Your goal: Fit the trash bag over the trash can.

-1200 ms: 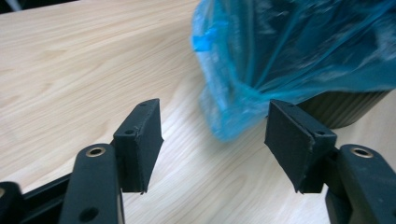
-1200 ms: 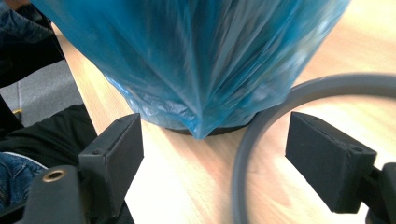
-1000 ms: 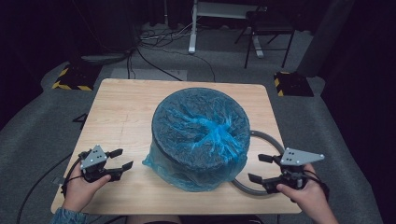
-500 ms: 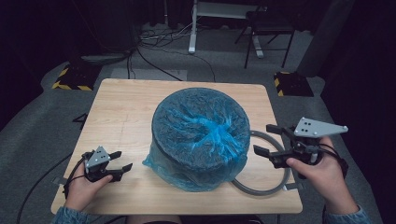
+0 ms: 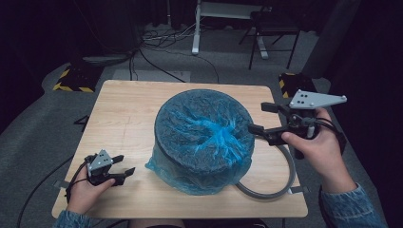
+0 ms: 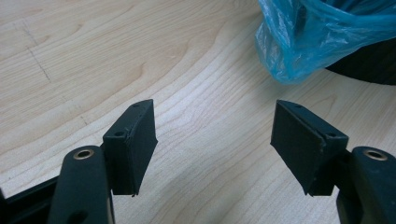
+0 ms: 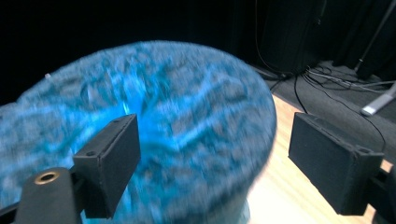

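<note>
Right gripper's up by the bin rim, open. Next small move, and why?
Probably ease the right gripper down onto the blue bag and close. Its jaws stand open beside the bin's rim, holding nothing; the left gripper rests open on the table.

Light wooden bench (image 5: 128,109) on grey carpet, round black bin wrapped in blue plastic bag (image 5: 204,137) at its middle, grey ring (image 5: 266,190) lying just beside it

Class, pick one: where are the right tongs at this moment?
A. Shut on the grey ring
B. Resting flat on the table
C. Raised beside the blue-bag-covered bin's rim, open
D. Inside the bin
C: the right tongs hover open at the rim of the bin, jaws apart and holding nothing.
</note>
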